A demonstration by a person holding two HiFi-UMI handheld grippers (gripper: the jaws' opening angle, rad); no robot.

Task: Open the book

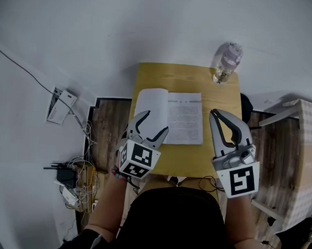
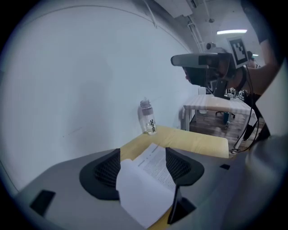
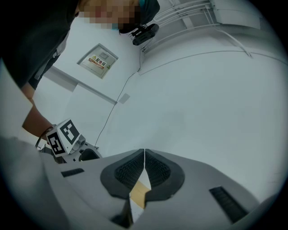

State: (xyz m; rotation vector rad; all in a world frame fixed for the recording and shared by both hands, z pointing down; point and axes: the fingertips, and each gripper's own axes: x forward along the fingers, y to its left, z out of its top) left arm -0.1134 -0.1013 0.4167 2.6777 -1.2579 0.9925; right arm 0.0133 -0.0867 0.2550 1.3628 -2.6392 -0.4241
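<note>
The book (image 1: 173, 117) lies open on the small yellow table (image 1: 199, 79), white printed pages up. My left gripper (image 1: 151, 127) hovers open over the book's left page near the table's front left. In the left gripper view the book (image 2: 153, 164) shows between the spread jaws of the left gripper (image 2: 142, 155), its near page curled up. My right gripper (image 1: 214, 114) is just right of the book, shut with nothing in it. The right gripper view has the right gripper (image 3: 144, 155) with its jaws meeting and a sliver of table (image 3: 139, 195) below.
A clear water bottle (image 1: 227, 62) stands at the table's far right corner, also the bottle (image 2: 147, 117) by the white wall. A white table (image 1: 299, 153) stands to the right. Cables and small devices (image 1: 71, 179) lie on the floor at left.
</note>
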